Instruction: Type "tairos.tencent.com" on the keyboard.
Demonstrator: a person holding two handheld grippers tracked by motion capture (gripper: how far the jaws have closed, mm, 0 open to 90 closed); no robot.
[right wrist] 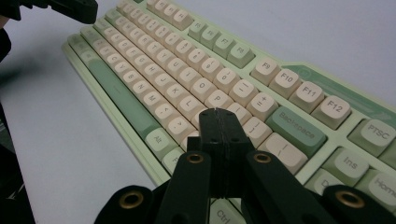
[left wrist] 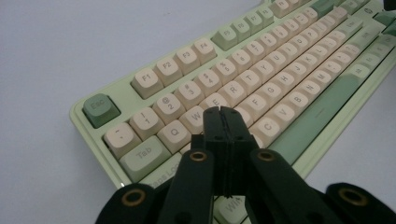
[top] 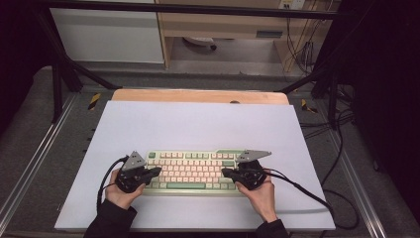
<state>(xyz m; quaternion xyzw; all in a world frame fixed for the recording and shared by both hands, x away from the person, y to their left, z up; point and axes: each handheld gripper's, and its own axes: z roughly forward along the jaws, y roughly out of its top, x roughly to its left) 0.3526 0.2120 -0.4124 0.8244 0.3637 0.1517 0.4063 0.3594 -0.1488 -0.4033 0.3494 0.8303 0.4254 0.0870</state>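
Two grippers we see over the pale green, cream-keyed keyboard (top: 190, 170) on the white mat (top: 198, 124): left gripper (left wrist: 221, 110) above its left keys, right gripper (right wrist: 218, 112) above its right keys, jaws closed, empty.

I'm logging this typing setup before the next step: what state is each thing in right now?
Keyboard: flat on the white mat, all keycaps seated.
Left gripper: shut, empty, tips over the letter keys near the keyboard's left end.
Right gripper: shut, empty, tips over the keys left of Backspace.
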